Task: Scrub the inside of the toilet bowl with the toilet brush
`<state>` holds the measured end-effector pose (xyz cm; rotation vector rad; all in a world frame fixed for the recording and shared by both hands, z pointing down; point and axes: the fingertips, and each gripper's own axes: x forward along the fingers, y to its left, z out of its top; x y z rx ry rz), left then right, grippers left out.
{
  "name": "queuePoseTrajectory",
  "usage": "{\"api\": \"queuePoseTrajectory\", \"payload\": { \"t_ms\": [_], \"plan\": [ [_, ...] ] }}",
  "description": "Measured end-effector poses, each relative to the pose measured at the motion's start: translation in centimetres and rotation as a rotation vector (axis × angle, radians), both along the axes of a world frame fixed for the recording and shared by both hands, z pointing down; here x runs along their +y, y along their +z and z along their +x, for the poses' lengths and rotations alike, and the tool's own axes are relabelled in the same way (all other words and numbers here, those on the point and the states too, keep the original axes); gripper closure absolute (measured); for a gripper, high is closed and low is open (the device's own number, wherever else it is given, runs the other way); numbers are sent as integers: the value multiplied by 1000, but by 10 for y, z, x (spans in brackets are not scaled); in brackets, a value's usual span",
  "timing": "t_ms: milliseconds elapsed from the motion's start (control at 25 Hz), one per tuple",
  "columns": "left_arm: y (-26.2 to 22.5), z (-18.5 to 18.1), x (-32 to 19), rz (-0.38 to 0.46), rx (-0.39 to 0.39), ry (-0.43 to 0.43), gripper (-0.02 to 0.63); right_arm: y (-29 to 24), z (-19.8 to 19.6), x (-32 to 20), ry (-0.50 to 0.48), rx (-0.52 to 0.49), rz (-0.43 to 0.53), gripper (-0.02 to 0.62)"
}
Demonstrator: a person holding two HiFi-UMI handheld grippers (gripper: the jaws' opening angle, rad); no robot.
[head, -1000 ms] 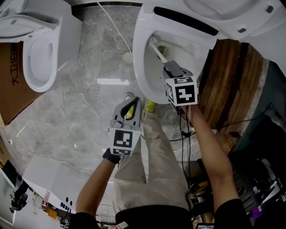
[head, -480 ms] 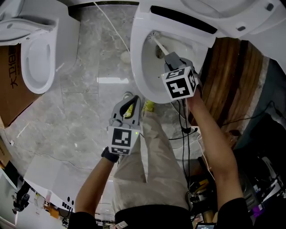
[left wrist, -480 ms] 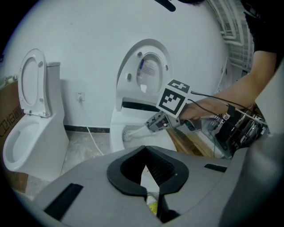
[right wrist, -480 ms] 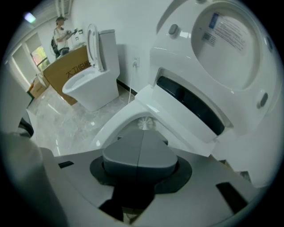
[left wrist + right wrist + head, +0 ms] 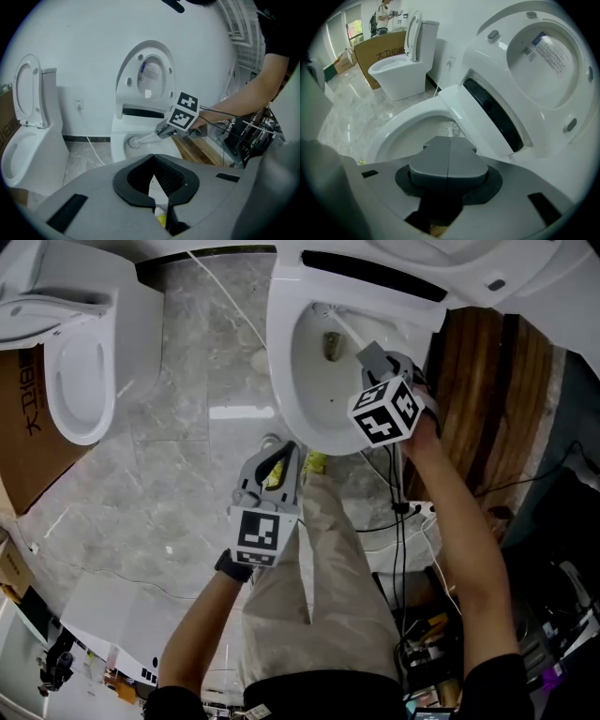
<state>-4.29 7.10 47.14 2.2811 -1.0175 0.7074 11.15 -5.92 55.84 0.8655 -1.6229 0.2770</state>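
To your left the second toilet [image 5: 80,362] stands well apart, leaving open floor. Your left gripper [image 5: 279,460] hangs over your leg, jaws together on nothing. The toilet bowl [image 5: 278,381] is hard and likely slick; its rim and the raised seat [image 5: 375,282] hem you in. The toilet brush [image 5: 339,327], head near the bowl's back wall, looks light and stiff-handled; your right gripper [image 5: 368,357] is clamped on its handle. A wooden panel [image 5: 478,399] crowds your right
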Motion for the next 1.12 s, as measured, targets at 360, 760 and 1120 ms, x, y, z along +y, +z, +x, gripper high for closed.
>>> {"api": "queuePoseTrajectory", "payload": {
  "t_ms": [360,760,1120],
  "plan": [
    [3,-20,5,-11,-3,-50,589,-14,6,27,-11,70,-24,434],
    [13,-37,21,-26,-13,-71,589,10,-65,18,-347,61,52,434],
    [19,-47,25,-29,-13,-88,589,12,-36,1,-328,101,107,433]
  ]
}}
